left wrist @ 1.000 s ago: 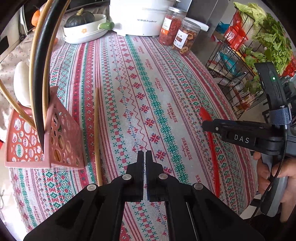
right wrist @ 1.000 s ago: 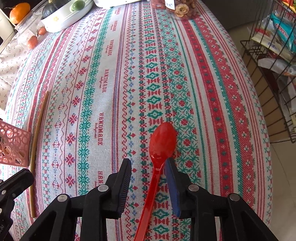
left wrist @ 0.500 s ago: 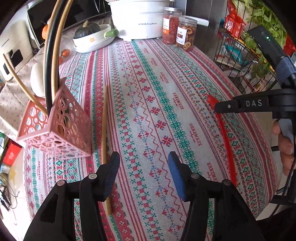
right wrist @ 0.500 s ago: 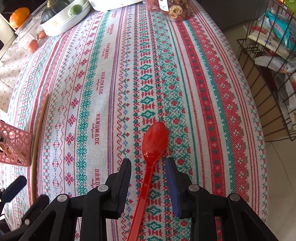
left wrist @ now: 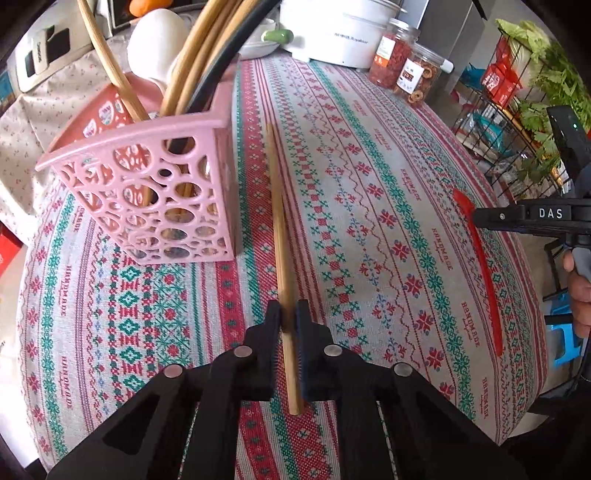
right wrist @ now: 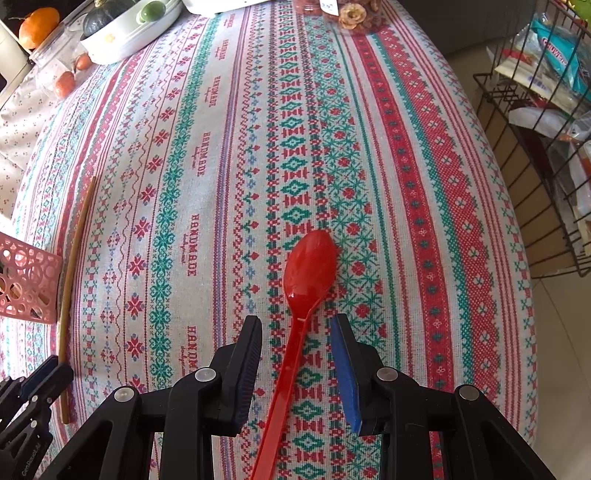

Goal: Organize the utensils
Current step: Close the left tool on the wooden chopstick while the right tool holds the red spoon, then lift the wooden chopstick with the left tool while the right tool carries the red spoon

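A wooden chopstick (left wrist: 279, 229) lies on the patterned tablecloth beside a pink perforated utensil basket (left wrist: 155, 192). My left gripper (left wrist: 287, 314) is shut on the chopstick near its close end. The basket holds several wooden utensils, a black one and a white spoon. A red plastic spoon (right wrist: 310, 273) lies bowl-up on the cloth. My right gripper (right wrist: 295, 328) is open, one finger on each side of the spoon's handle. The chopstick (right wrist: 74, 258) and basket (right wrist: 26, 280) also show at the left of the right wrist view.
A white dish with a squash (right wrist: 125, 26), a white cooker (left wrist: 340, 33) and two jars (left wrist: 406, 70) stand at the table's far end. A wire rack with groceries (right wrist: 546, 110) stands right of the table. The right gripper shows at the right of the left view (left wrist: 532, 218).
My left gripper opened, moved left over the chopstick and closed on it. My right gripper stayed open astride the red spoon.
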Tool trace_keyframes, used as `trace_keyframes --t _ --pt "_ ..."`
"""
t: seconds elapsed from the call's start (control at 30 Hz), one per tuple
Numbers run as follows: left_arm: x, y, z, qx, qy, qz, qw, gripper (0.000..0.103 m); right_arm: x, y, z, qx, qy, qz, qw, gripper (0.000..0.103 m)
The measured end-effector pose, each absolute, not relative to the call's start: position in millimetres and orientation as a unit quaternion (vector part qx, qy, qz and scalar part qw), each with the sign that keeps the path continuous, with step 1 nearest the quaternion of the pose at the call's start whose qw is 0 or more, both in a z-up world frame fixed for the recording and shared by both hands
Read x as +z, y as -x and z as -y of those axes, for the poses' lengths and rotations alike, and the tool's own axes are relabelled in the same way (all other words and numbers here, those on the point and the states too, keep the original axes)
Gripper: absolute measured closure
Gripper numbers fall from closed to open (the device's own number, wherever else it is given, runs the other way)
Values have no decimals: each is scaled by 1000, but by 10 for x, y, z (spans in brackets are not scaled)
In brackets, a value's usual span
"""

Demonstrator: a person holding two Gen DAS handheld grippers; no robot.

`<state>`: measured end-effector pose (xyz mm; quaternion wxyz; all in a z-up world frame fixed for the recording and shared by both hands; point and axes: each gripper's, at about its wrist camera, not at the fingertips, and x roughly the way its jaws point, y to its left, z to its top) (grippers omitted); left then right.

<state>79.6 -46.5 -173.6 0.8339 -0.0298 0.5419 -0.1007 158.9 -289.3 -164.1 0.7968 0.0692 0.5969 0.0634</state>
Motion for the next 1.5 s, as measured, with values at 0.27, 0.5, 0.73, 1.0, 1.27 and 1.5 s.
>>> trace_keyframes --t 0.27,0.5,0.73,1.0,1.27,1.5 --pt "-1675 -222 637 -165 -64 -591 787 95 -1668 -1551 3014 53 -80 -601 794 68" --pt "-1494 -406 882 -163 -111 -579 791 88 -1659 -1541 3047 53 -91 -601 792 68" --pt "-1645 -917 1183 -118 -131 -547 818 74 -1678 -1555 3034 57 -97 -604 789 68" --pt "-1745 -1249 1197 -104 -67 -544 830 87 -1706 -1588 2976 66 -101 -605 787 68" --pt "-1634 -1002 1300 -73 -128 -483 863 97 -1768 -1663 2831 50 -81 -601 794 68" --pt "-1213 -654 1201 -109 -116 -410 898 97 -1768 -1648 2585 30 -4 -580 814 92"
